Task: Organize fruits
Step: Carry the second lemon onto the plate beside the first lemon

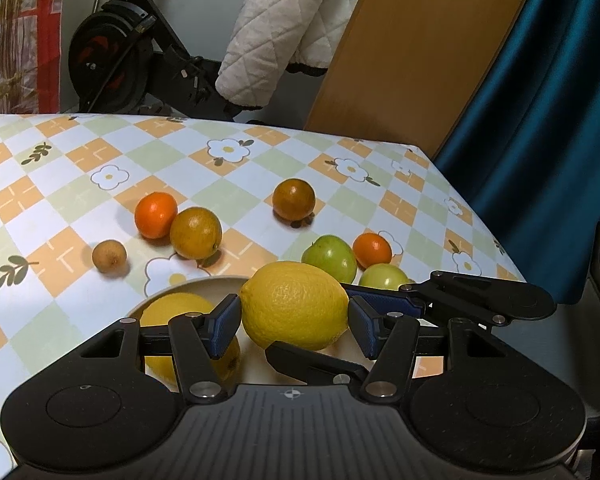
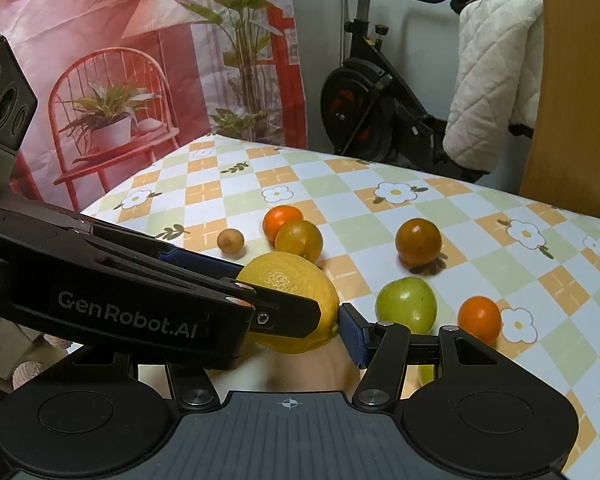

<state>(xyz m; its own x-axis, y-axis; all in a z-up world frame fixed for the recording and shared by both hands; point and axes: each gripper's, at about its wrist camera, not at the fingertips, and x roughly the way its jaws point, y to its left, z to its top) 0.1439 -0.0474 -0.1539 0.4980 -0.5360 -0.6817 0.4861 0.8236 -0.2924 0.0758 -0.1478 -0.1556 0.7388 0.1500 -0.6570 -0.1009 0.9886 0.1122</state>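
Note:
A big yellow lemon sits between the blue pads of my left gripper, above a white plate. The pads stand slightly off its sides, so the gripper is open around it. A second lemon lies on the plate. The same big lemon shows in the right wrist view, between my right gripper's open fingers, with the left gripper's body crossing over and hiding the right gripper's left finger. Loose on the checked cloth: oranges, darker oranges, green fruits, and a small brown fruit.
The table's far edge faces an exercise bike and a white quilted blanket. A wooden board and blue curtain stand at the right. A red printed backdrop is at the left.

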